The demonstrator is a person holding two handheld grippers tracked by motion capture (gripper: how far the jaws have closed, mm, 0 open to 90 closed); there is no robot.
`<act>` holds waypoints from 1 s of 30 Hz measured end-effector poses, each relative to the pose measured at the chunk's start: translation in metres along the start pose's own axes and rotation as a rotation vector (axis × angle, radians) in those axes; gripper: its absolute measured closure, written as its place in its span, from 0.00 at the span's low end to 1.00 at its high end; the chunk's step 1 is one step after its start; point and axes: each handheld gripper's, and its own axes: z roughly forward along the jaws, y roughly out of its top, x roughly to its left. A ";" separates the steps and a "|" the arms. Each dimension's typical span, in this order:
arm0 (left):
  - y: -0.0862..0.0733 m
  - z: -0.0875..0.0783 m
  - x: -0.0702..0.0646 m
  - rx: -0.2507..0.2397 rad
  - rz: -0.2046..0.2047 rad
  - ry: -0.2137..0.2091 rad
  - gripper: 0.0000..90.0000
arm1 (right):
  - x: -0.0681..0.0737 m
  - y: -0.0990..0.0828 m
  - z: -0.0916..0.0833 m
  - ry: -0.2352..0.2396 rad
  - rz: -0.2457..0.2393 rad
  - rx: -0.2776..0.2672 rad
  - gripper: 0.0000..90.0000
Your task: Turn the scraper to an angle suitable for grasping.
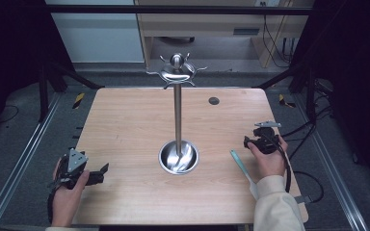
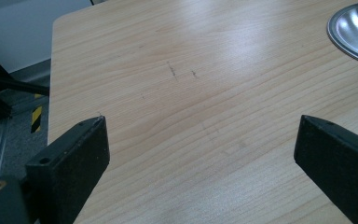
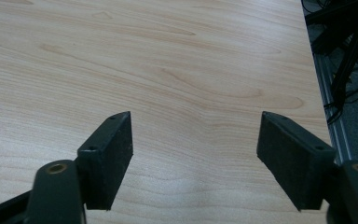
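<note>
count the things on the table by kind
metal stand: 1
teal spatula: 1
gripper: 2, left and right
total: 4

Soft overhead light fell evenly on the pale table (image 1: 125, 125), while the surroundings sank into near-black. A bright glare sat in the steel dish (image 1: 178, 158), and both gripper views looked slightly soft, with a pale sheen on the wood
</note>
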 end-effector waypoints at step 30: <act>0.000 0.001 -0.003 0.004 0.005 -0.009 0.03 | 0.037 -0.007 0.008 0.232 -0.164 0.112 1.00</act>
